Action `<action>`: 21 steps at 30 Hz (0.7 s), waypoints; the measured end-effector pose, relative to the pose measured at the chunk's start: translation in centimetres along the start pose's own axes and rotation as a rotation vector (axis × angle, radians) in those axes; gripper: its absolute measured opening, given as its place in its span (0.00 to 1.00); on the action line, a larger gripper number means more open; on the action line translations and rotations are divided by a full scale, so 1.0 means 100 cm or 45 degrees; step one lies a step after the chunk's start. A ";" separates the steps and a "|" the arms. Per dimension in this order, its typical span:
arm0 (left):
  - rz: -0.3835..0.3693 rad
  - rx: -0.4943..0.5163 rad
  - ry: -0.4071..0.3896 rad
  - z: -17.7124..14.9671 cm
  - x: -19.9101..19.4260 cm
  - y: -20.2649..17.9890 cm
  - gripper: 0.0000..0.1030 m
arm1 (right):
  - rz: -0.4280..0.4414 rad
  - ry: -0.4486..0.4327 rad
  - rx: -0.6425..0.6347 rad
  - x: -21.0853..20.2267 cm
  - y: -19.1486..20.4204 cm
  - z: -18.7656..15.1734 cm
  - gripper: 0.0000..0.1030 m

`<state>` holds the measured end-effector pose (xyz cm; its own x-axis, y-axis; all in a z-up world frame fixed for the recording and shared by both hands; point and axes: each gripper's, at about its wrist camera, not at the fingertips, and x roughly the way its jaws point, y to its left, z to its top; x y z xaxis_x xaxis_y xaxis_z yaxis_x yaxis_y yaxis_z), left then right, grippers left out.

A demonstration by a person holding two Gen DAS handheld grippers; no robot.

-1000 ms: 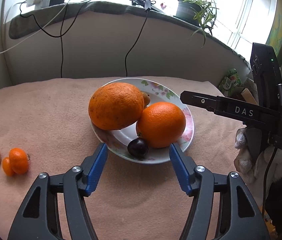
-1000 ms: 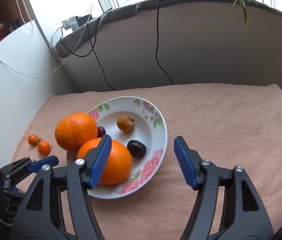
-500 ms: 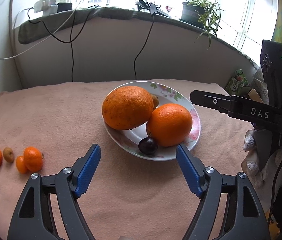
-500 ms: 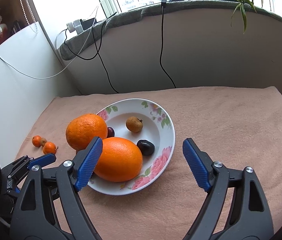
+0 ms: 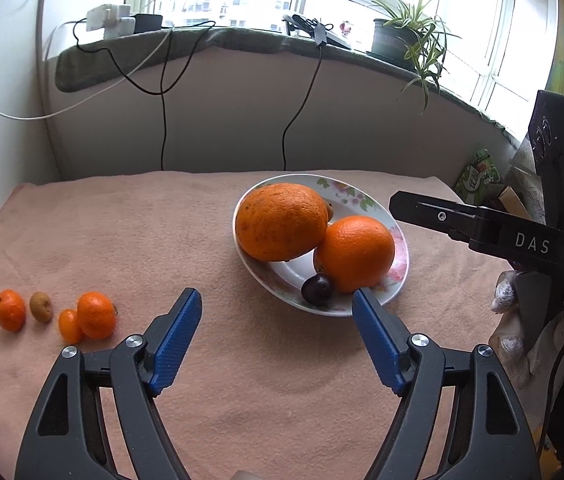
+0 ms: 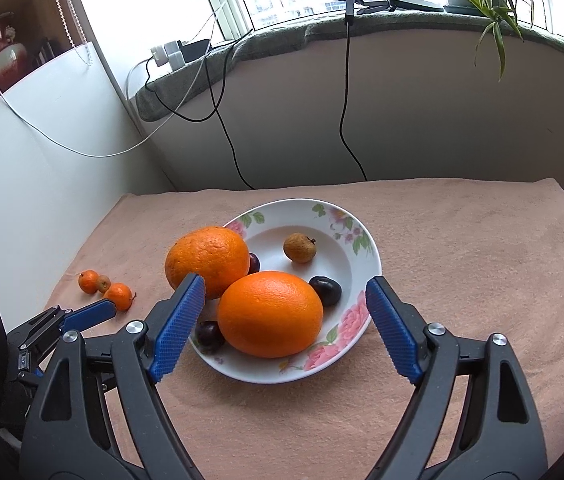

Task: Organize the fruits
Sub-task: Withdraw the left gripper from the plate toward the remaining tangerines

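Observation:
A flowered white plate (image 5: 395, 266) (image 6: 361, 232) on the pink cloth holds two big oranges (image 5: 282, 222) (image 6: 270, 314), dark plums (image 5: 317, 289) (image 6: 325, 290) and a small brown fruit (image 6: 299, 247). My left gripper (image 5: 278, 332) hangs open over bare cloth just in front of the plate, nothing between its blue pads. My right gripper (image 6: 285, 320) is open too, its pads standing apart on either side of the near orange without touching it. Small tangerines (image 5: 96, 315) (image 6: 120, 296) and a brown fruit (image 5: 40, 307) lie on the cloth to the left.
A windowsill with cables, a power strip (image 5: 110, 20) and a potted plant (image 5: 401, 36) runs behind the table. A white wall (image 6: 42, 160) bounds the left side. A gloved hand (image 5: 513, 320) holds the right gripper's body at the right of the left wrist view.
Both grippers have opened wider and drawn back and up from the plate. The near orange, once against the right gripper's left pad, now rests free on the plate.

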<state>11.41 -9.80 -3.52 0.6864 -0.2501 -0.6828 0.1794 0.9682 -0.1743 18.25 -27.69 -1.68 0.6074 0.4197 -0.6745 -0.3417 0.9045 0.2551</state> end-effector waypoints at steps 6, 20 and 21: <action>0.017 -0.016 -0.022 -0.002 -0.011 0.012 0.76 | 0.006 -0.002 -0.029 -0.002 0.017 -0.002 0.83; 0.071 -0.087 -0.058 -0.009 -0.033 0.053 0.76 | 0.018 -0.012 -0.123 0.004 0.064 -0.010 0.83; 0.075 -0.093 -0.061 -0.010 -0.035 0.057 0.76 | 0.019 -0.011 -0.132 0.005 0.067 -0.010 0.83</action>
<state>9.31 -3.44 -2.86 0.7274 -0.1907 -0.6592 0.0871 0.9785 -0.1869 15.55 -21.45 -0.98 0.6079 0.4339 -0.6649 -0.4225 0.8858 0.1918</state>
